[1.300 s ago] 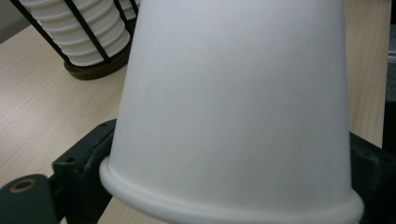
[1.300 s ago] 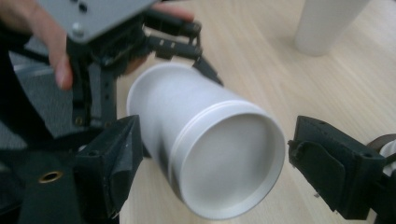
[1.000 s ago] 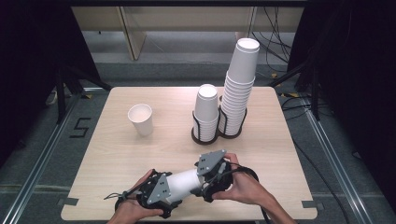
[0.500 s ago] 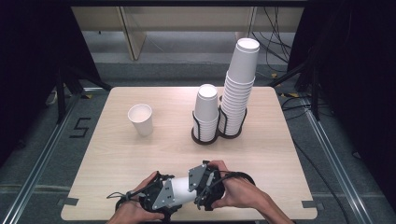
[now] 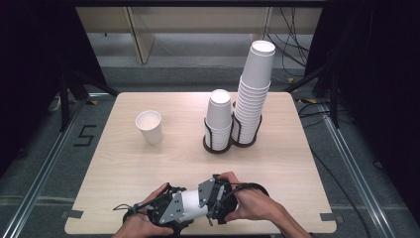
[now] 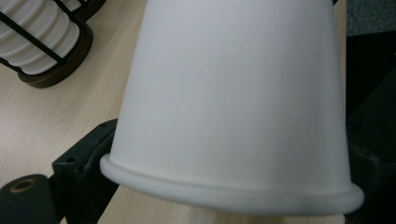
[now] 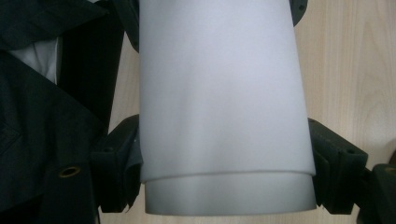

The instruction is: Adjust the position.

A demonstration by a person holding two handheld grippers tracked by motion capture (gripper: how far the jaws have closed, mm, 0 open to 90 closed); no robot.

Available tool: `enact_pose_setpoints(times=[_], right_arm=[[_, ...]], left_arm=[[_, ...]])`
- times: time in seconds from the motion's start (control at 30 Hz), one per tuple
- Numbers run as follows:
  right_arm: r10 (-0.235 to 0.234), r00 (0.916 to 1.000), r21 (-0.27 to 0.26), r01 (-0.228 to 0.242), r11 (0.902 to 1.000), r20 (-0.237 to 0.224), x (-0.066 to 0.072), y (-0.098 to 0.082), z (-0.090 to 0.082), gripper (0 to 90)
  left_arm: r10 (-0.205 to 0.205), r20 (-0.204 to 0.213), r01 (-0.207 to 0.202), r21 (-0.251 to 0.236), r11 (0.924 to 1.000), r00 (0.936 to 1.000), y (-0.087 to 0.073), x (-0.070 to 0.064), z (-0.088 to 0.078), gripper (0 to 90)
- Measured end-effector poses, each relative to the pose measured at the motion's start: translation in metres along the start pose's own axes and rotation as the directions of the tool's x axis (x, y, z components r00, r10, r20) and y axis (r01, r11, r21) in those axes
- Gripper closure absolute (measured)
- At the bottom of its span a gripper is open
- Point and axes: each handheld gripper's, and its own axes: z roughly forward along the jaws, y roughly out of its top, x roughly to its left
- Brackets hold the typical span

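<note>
A white paper cup (image 5: 192,206) lies sideways just above the table's front edge, held between both grippers. My left gripper (image 5: 179,212) is shut on its rim end; in the left gripper view the rolled rim (image 6: 224,191) sits close to the camera with a black jaw on either side. My right gripper (image 5: 207,197) is shut on the other end. In the right gripper view the cup (image 7: 219,93) shows a step across its wall (image 7: 229,175) right where the jaws clamp, as if two cups were nested.
A single upright cup (image 5: 149,126) stands at the table's left middle. Two black wire holders (image 5: 218,141) at centre back hold a short cup stack (image 5: 219,111) and a tall one (image 5: 255,84). The table edge (image 5: 198,233) is just below the hands.
Both hands have drawn back toward the front edge and slightly left, with the cup still clamped between the grippers. The other cups have not moved.
</note>
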Motion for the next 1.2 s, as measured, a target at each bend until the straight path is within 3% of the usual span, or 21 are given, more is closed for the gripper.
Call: enact_pose_setpoints(times=[0.03, 0.13, 0.17, 0.23, 0.3, 0.33, 0.4, 0.47, 0.5, 0.53, 0.6, 0.63, 0.77, 0.8, 0.87, 0.93, 1.0, 1.03, 1.07, 1.1, 1.2], right_arm=[[0.025, 0.9997, -0.002, -0.025, 0.9997, 0.0, 0.001, -0.001, -0.001, 24.6], [-0.014, 0.9999, -0.051, 0.014, 0.9986, -0.001, -0.002, -0.004, -0.003, 24.5], [0.026, 0.9997, -0.047, -0.025, 0.9986, 0.005, 0.0, -0.006, -0.006, 24.5], [0.007, 0.9999, -0.101, -0.008, 0.9949, -0.01, -0.005, -0.01, -0.008, 24.4], [0.041, 0.9988, -0.149, -0.044, 0.9879, -0.027, -0.007, -0.016, -0.011, 24.5], [0.077, 0.9965, -0.166, -0.081, 0.9827, -0.034, -0.008, -0.02, -0.014, 24.5], [0.063, 0.9964, -0.221, -0.074, 0.9725, -0.058, -0.012, -0.024, -0.015, 24.5], [0.084, 0.9932, -0.252, -0.102, 0.9623, -0.081, -0.013, -0.028, -0.019, 24.5], [0.086, 0.9929, -0.267, -0.105, 0.9579, -0.082, -0.015, -0.03, -0.019, 24.5], [0.088, 0.9923, -0.283, -0.11, 0.9528, -0.087, -0.016, -0.032, -0.02, 24.5], [0.088, 0.9922, -0.314, -0.112, 0.943, -0.089, -0.018, -0.035, -0.021, 24.4], [0.085, 0.9918, -0.324, -0.112, 0.9394, -0.095, -0.019, -0.037, -0.021, 24.4], [0.108, 0.9864, -0.361, -0.146, 0.9209, -0.124, -0.02, -0.041, -0.023, 24.4], [0.115, 0.9848, -0.367, -0.156, 0.9173, -0.13, -0.02, -0.041, -0.023, 24.4], [0.116, 0.9836, -0.378, -0.16, 0.9119, -0.138, -0.02, -0.042, -0.023, 24.4], [0.119, 0.9795, -0.385, -0.174, 0.9064, -0.163, -0.02, -0.042, -0.022, 24.4], [0.118, 0.9784, -0.388, -0.177, 0.9044, -0.169, -0.02, -0.042, -0.02, 24.4], [0.118, 0.978, -0.389, -0.177, 0.9038, -0.172, -0.02, -0.042, -0.019, 24.3], [0.119, 0.9771, -0.392, -0.181, 0.9019, -0.176, -0.02, -0.041, -0.018, 24.3], [0.117, 0.9758, -0.395, -0.183, 0.9005, -0.185, -0.02, -0.041, -0.017, 24.3], [0.115, 0.9745, -0.402, -0.186, 0.8965, -0.192, -0.021, -0.042, -0.016, 24.4]], left_arm=[[0.002, 0.008, -0.002, -0.002, 1.0, 1.0, 0.0, 0.001, -0.001, 8.2], [-0.003, 0.002, 0.003, -0.043, 0.9991, 1.0, -0.002, 0.004, -0.002, 5.6], [-0.03, 0.008, 0.031, -0.084, 0.996, 0.9995, -0.003, 0.003, -0.002, 5.1], [-0.087, 0.014, 0.088, -0.152, 0.9845, 0.9961, -0.004, 0.006, -0.005, 4.7], [-0.124, 0.014, 0.124, -0.22, 0.9677, 0.9922, -0.006, 0.008, -0.006, 4.4], [-0.125, 0.012, 0.124, -0.232, 0.9648, 0.9921, -0.006, 0.009, -0.007, 4.4], [-0.155, 0.023, 0.155, -0.284, 0.9461, 0.9876, -0.007, 0.01, -0.009, 4.5], [-0.182, 0.028, 0.181, -0.322, 0.9292, 0.9829, -0.007, 0.011, -0.01, 4.1], [-0.204, 0.044, 0.206, -0.354, 0.9124, 0.9781, -0.007, 0.011, -0.009, 3.7], [-0.219, 0.049, 0.221, -0.356, 0.9078, 0.9746, -0.007, 0.011, -0.01, 3.6], [-0.241, 0.071, 0.249, -0.4, 0.882, 0.9679, -0.008, 0.011, -0.009, 3.2], [-0.247, 0.067, 0.253, -0.404, 0.8791, 0.9667, -0.008, 0.011, -0.01, 3.2], [-0.263, 0.082, 0.271, -0.452, 0.85, 0.9614, -0.007, 0.012, -0.011, 2.4], [-0.259, 0.081, 0.267, -0.451, 0.8518, 0.9626, -0.007, 0.012, -0.012, 2.2], [-0.261, 0.093, 0.273, -0.474, 0.8372, 0.9608, -0.006, 0.011, -0.011, 1.9], [-0.252, 0.075, 0.257, -0.462, 0.8489, 0.9649, -0.006, 0.012, -0.013, 1.3], [-0.259, 0.082, 0.266, -0.474, 0.8391, 0.9623, -0.005, 0.011, -0.013, 0.7], [-0.258, 0.082, 0.265, -0.477, 0.838, 0.9627, -0.005, 0.011, -0.013, 0.8], [-0.249, 0.089, 0.26, -0.495, 0.8293, 0.9644, -0.005, 0.011, -0.012, 0.9], [-0.249, 0.079, 0.256, -0.48, 0.839, 0.9654, -0.005, 0.011, -0.014, 1.1], [-0.246, 0.099, 0.263, -0.48, 0.8367, 0.9641, -0.007, 0.013, -0.015, 2.6]])
